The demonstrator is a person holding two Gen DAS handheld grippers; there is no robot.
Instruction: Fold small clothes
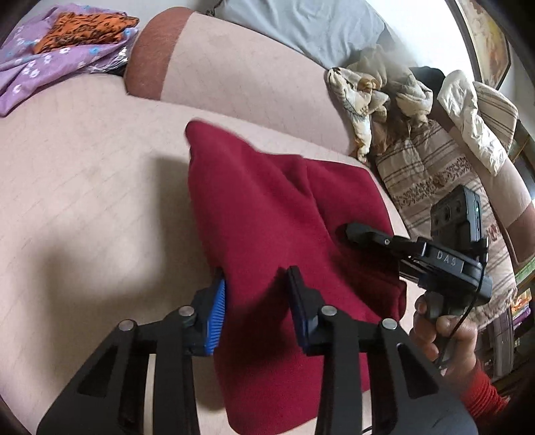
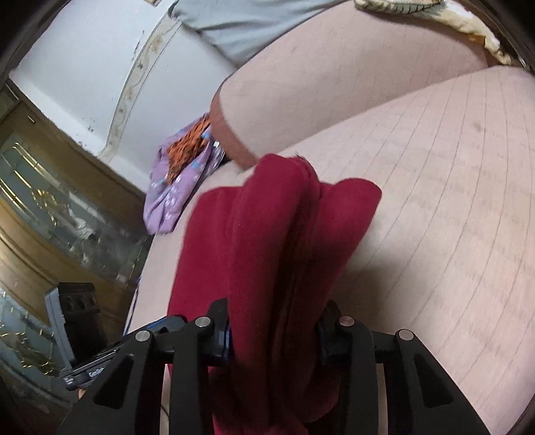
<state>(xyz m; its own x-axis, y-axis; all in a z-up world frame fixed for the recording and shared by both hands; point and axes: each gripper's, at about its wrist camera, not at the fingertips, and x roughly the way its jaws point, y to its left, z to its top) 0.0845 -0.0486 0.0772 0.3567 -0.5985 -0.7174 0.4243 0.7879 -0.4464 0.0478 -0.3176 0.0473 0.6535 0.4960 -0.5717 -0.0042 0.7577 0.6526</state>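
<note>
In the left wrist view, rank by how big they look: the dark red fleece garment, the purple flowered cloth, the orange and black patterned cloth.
1. Dark red fleece garment, though it is nearest the camera, which inflates it.
2. Purple flowered cloth.
3. Orange and black patterned cloth, lying on the purple one.

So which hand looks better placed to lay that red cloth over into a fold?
Probably the left gripper: it grips the red cloth with bare sofa beside it. The right gripper holds bunched folds.
</note>
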